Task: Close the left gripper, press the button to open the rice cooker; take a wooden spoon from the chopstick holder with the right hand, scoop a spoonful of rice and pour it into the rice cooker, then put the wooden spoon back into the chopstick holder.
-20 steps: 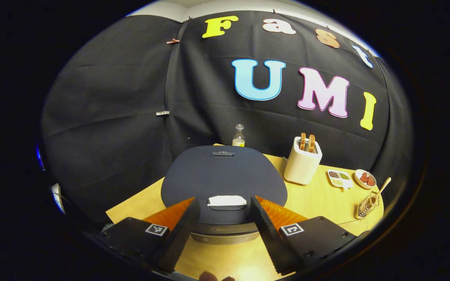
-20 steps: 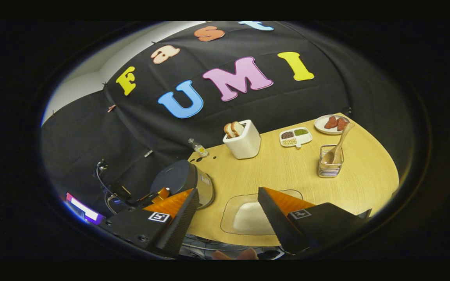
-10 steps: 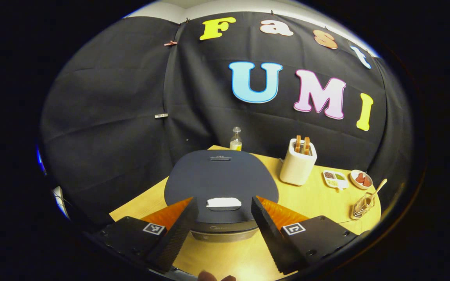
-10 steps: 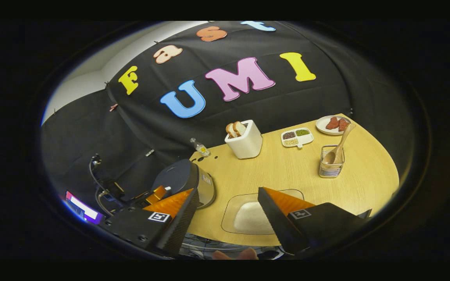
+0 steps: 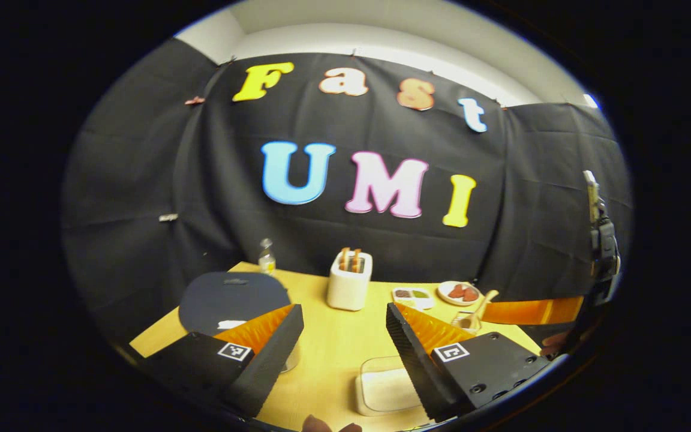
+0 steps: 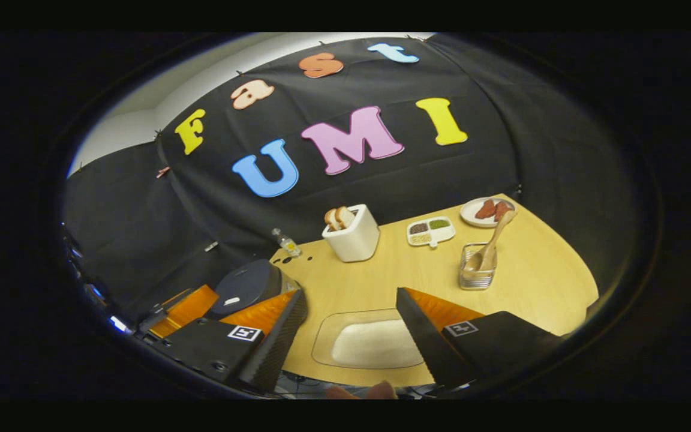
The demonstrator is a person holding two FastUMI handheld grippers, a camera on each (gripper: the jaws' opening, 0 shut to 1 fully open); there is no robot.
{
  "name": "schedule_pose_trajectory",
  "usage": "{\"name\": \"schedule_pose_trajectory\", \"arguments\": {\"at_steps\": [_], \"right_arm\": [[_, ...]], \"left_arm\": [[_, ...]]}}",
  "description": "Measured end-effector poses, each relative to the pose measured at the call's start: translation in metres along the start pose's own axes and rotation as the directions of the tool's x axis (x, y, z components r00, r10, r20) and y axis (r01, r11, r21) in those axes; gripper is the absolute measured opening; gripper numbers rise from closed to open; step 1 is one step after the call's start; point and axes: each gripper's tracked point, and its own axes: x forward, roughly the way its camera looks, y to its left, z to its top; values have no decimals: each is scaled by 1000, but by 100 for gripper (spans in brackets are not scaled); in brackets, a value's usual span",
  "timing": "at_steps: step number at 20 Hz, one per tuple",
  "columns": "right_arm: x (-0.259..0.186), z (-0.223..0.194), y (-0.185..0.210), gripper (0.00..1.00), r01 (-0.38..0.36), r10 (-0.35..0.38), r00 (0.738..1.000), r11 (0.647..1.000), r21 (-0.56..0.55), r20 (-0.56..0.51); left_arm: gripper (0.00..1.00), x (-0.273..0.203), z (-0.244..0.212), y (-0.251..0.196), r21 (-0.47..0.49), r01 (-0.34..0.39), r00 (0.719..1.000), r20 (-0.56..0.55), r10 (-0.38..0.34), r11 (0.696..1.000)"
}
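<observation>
Both sets of jaws are seen apart, nothing clamped. In the left gripper view the left gripper point(image 5: 344, 336) is held above the counter point(image 5: 333, 336), with the rice cooker point(image 5: 233, 295) at lower left of frame, lid down and dark top facing up; the lid button point(image 5: 230, 324) is seen as a small pale tab at the lid's near edge, beside the left finger. The press is judged not yet done, since the jaws are not closed as the task demands. In the right gripper view the right gripper point(image 6: 350, 333) is held over the clear tray of rice point(image 6: 372, 343) at lower centre. The wooden spoon point(image 6: 489, 243) is stood bowl-down in the wire chopstick holder point(image 6: 477, 274) at centre right, long axis tilted, handle pointing up and to the right toward a plate point(image 6: 487, 211); so placed, the handle is left free for a grasp from above. The toaster point(image 6: 351, 237) and a divided dish point(image 6: 430, 230) are set behind, well apart from the cooker.
</observation>
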Motion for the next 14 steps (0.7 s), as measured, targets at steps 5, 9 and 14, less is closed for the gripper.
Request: {"name": "schedule_pose_trajectory", "arguments": {"at_steps": [5, 9, 14], "right_arm": [[-25, 44, -34, 95, 112, -84, 976, 985, -128, 201], [-48, 77, -56, 96, 232, -147, 916, 953, -195, 372], [-46, 80, -50, 98, 257, -142, 909, 931, -259, 391]], "left_arm": [[94, -16, 8, -47, -6, 100, 995, 25, -100, 995], [95, -19, 8, -45, -30, 76, 997, 29, -75, 997], [95, -25, 8, -25, -52, 7, 999, 48, -5, 999]]}}
